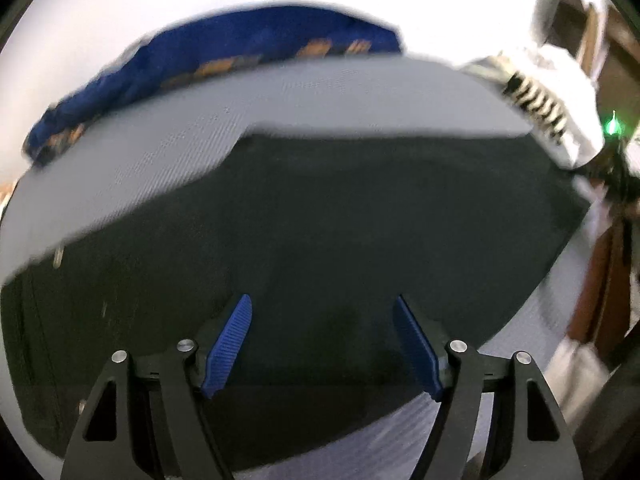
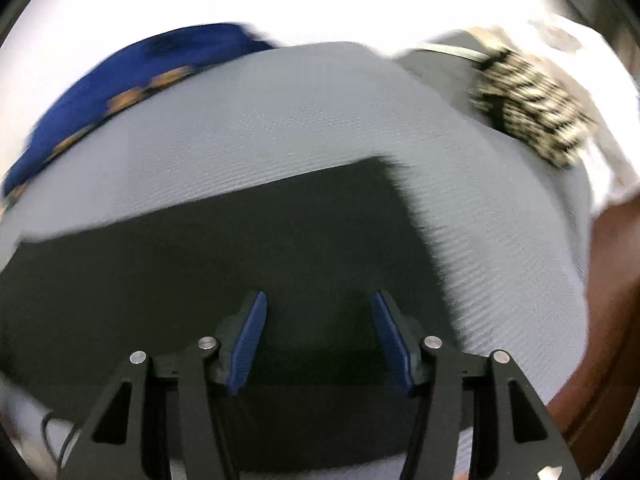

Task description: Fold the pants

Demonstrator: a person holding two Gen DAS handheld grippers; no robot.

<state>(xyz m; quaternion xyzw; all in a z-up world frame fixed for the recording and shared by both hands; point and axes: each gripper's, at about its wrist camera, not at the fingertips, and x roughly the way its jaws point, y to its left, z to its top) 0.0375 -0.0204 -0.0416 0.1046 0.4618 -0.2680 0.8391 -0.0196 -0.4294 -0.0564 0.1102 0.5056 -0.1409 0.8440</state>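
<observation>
From the left wrist, the left gripper [image 1: 322, 320] hangs released over the dark pants [image 1: 300, 240] lying flat on the grey mat [image 1: 168, 148]; blur suggests a mistimed pinch could bunch them. From the right wrist, the right gripper [image 2: 318, 316], also released, hangs near the pants' corner; blue cloth [image 2: 120, 80] lies beyond the mat.

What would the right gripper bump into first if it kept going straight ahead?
Most likely the dark pants. The right gripper has its jaws open and empty, pointing at that cloth spread on the grey mat. Depth is hard to judge in this blurry view, so how soon is unclear.
</observation>
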